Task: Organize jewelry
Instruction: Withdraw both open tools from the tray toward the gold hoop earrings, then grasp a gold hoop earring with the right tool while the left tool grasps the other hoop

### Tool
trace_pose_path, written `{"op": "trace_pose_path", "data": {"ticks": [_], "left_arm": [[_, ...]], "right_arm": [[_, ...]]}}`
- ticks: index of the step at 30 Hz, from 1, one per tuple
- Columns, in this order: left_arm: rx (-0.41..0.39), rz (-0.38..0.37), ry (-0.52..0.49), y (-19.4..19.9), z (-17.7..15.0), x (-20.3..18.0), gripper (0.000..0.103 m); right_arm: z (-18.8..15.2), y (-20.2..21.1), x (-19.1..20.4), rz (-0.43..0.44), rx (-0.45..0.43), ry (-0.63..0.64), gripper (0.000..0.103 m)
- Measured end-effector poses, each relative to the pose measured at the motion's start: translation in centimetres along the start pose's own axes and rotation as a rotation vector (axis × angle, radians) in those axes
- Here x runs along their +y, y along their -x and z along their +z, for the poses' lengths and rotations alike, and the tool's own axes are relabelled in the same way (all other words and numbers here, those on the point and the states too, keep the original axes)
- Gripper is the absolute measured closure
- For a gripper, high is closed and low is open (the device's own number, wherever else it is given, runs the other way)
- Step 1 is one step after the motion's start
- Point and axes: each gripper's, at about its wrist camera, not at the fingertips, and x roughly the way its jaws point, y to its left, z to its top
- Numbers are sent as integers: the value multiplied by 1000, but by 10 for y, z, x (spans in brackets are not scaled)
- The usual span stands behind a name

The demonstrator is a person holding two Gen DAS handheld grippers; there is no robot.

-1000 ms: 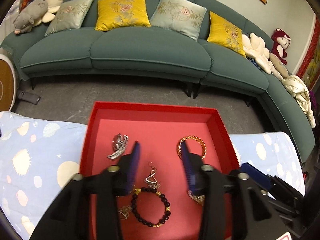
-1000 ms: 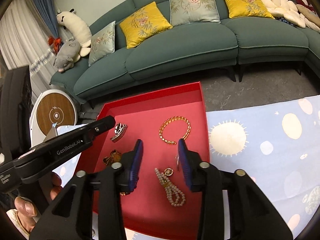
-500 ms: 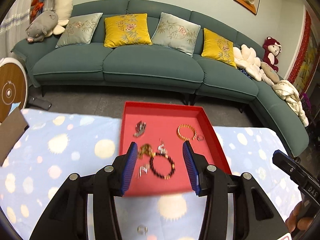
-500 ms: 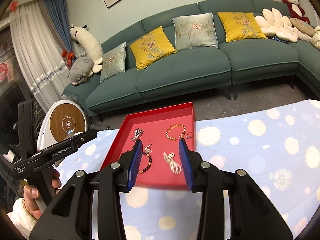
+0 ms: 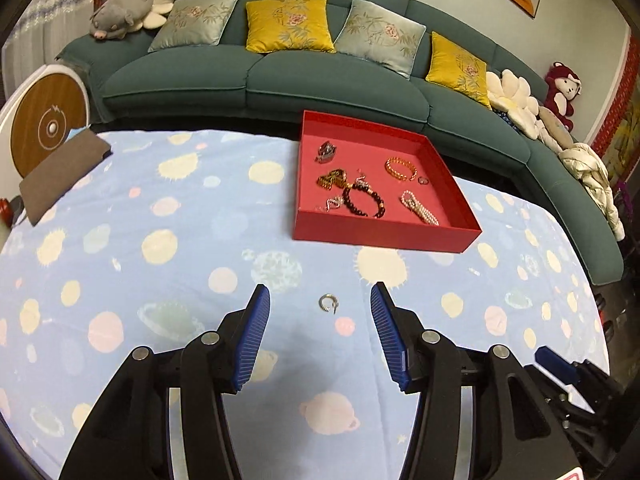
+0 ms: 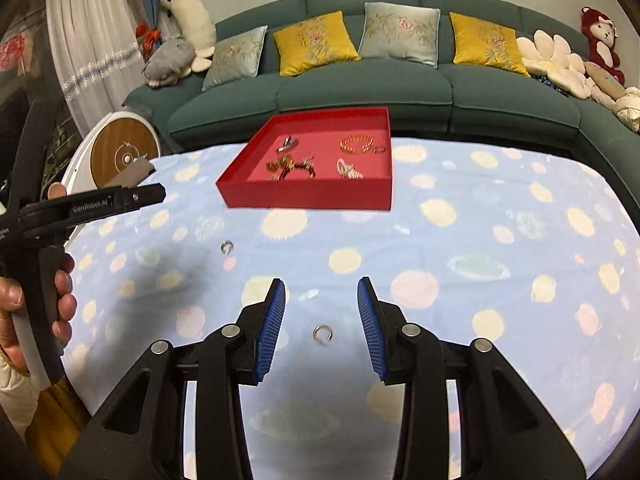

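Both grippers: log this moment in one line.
left gripper opening, empty | right gripper open, empty | silver rings on cloth | red tray holds jewelry

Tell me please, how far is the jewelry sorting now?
Done: a watch, bracelets and more lie in the red tray. In hand: nothing; the left gripper, jaws opening, frames one silver hoop on the cloth; the right gripper, open, frames a second hoop. Left: both hoops.

Shiny metal ring (image 5: 329, 303); cloth tablecloth (image 5: 160, 240)

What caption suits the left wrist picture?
Left gripper, jaws opening, frames a small silver ring on the tablecloth before the red jewelry tray.
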Motion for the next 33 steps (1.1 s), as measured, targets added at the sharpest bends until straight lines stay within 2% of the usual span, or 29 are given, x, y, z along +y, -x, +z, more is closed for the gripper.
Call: {"op": "trace_pose_path", "data": {"ticks": [4, 10, 20, 33], "left_arm": [[22, 31, 13, -5, -20, 15, 53], [50, 61, 40, -15, -32, 37, 53], [55, 59, -8, -19, -36, 32, 53], [71, 41, -19, -27, -36, 21, 53]], "right_arm": [[-18, -25, 11, -29, 74, 27, 67], [-29, -47, 11, -45, 120, 11, 67], [-30, -68, 12, -81, 153, 23, 67], [-34, -74, 13, -114, 168, 43, 84]]}}
